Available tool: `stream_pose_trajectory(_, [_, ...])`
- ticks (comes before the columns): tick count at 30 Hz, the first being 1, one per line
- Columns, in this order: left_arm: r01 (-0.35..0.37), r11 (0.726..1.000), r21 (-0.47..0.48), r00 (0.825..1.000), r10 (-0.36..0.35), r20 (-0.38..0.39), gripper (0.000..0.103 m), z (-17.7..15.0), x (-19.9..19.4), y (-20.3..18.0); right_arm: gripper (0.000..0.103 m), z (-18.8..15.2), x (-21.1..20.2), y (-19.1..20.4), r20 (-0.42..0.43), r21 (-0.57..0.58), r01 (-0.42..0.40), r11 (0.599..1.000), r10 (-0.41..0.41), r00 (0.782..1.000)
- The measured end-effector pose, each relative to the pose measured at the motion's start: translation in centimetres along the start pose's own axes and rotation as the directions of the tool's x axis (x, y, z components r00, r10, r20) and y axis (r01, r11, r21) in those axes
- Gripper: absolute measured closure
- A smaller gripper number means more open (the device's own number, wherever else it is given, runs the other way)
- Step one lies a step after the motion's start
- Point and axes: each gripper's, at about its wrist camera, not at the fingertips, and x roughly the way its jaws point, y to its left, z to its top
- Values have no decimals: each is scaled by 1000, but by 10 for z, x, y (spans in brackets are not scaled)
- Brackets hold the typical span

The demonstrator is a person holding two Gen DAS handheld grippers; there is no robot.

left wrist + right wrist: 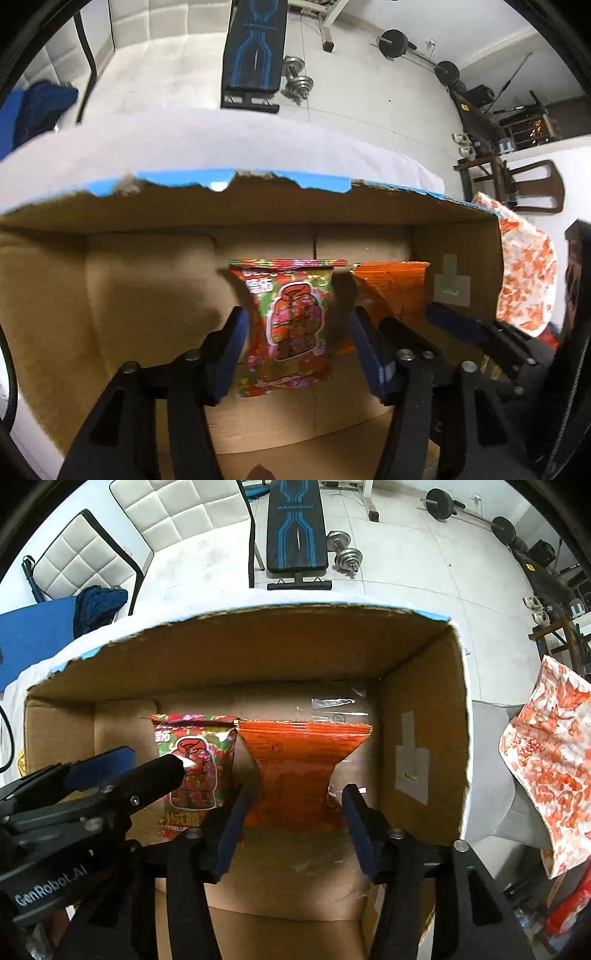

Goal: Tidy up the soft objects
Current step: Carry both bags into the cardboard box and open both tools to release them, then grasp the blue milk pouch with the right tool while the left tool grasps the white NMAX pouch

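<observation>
Box: an open cardboard box with a torn blue-edged rim sits on a white-covered worktop; both grippers reach down into it.
Left gripper: the left gripper has its jaws parted around a red and green snack packet (printed with a padded jacket); the pads stand just beside the packet's edges, with a gap showing on the right side, so nothing is squeezed.
Right gripper: the right gripper is likewise spread, its blue pads either side of an orange packet without pressing it.
Packets: the two lie side by side against the box's far wall, the red and green one on the left, the orange one on the right, their upper corners touching.
Box wall: a pale taped patch on the right inner side.
Outside the box: an orange and white patterned cloth lies to the right.
Floor: a black and blue weight bench and a dumbbell beyond the worktop.
</observation>
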Motion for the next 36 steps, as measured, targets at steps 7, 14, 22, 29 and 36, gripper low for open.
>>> stream_pose_trajectory(7, [-107, 994, 24, 991, 105, 84, 8, -9, -17, -1, 21, -25, -26, 0, 42, 26, 41, 999, -42, 998])
stream_pose_trajectory(14, [-175, 984, 26, 973, 169, 159, 1, -47, -45, 7, 0, -76, -51, 6, 108, 43, 67, 997, -71, 992])
stream_pose_trajectory(22, [-206, 978, 36, 946, 190, 263, 1, -103, -95, 9, 0, -139, -98, 19, 213, 56, 65, 996, -76, 974])
stream_pose_trajectory(29, [-196, 980, 47, 932, 171, 319, 1, -154, -140, 3, 0, -187, -150, 22, 284, 79, 59, 995, -79, 956])
stream_pose_trajectory(36, [-184, 981, 66, 925, 150, 349, 1, -190, -175, -9, 0, -229, -196, 29, 331, 79, 67, 995, -90, 939])
